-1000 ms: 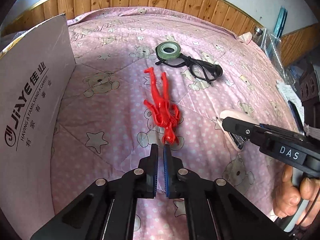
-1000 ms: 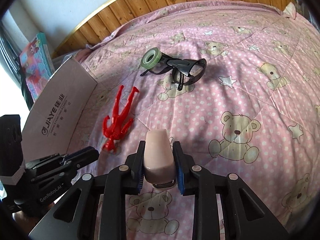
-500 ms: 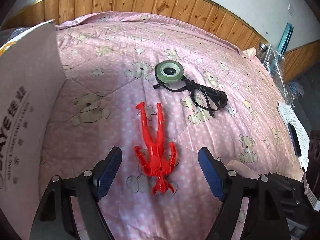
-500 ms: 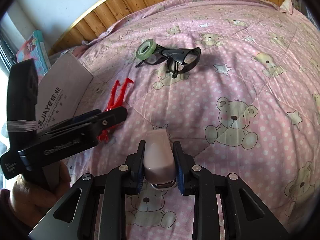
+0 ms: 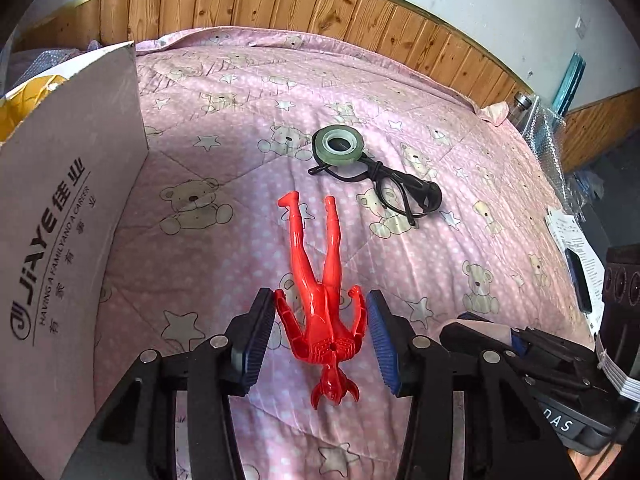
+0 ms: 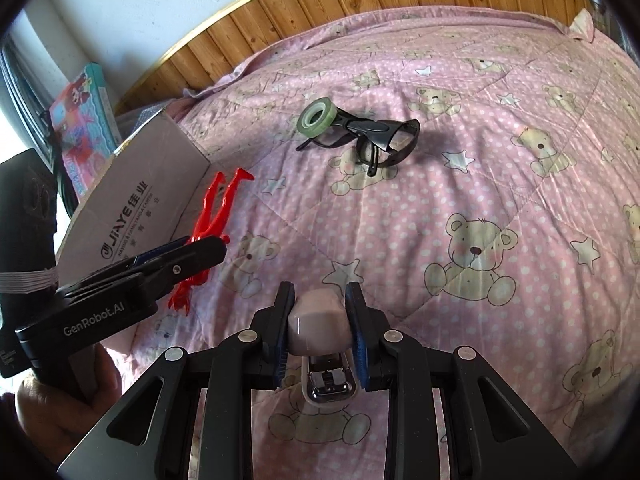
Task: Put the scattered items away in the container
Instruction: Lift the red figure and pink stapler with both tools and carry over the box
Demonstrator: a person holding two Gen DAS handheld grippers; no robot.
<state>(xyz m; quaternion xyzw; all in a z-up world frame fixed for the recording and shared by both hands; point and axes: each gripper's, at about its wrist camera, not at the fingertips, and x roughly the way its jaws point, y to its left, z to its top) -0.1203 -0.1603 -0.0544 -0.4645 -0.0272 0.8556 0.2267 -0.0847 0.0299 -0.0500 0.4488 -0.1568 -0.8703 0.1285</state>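
Cardboard box (image 5: 72,216) stands on the pink bear-print quilt (image 5: 224,152), far left; yellow packing shows over its rim. All positions below are taken from this box.

Red toy figure (image 5: 320,300) lies flat on the quilt just right of the box wall, legs pointing away from the camera. Left gripper (image 5: 320,320) is spread wide, one pad on each side of the torso. Both pads sit close to the arms; contact cannot be confirmed. Judgement: close on the torso, not the thin arms, which may flex or slip, and keep the fingers low so the pads meet the body squarely before lifting toward the box.

Farther right of the box: green tape roll (image 5: 339,146) touching black glasses (image 5: 400,190), both untouched.

Farthest right: right gripper (image 6: 320,330) is pinching a pale pink stapler (image 6: 320,320), metal end toward the camera. Judgement: hold it clear while the left closes.
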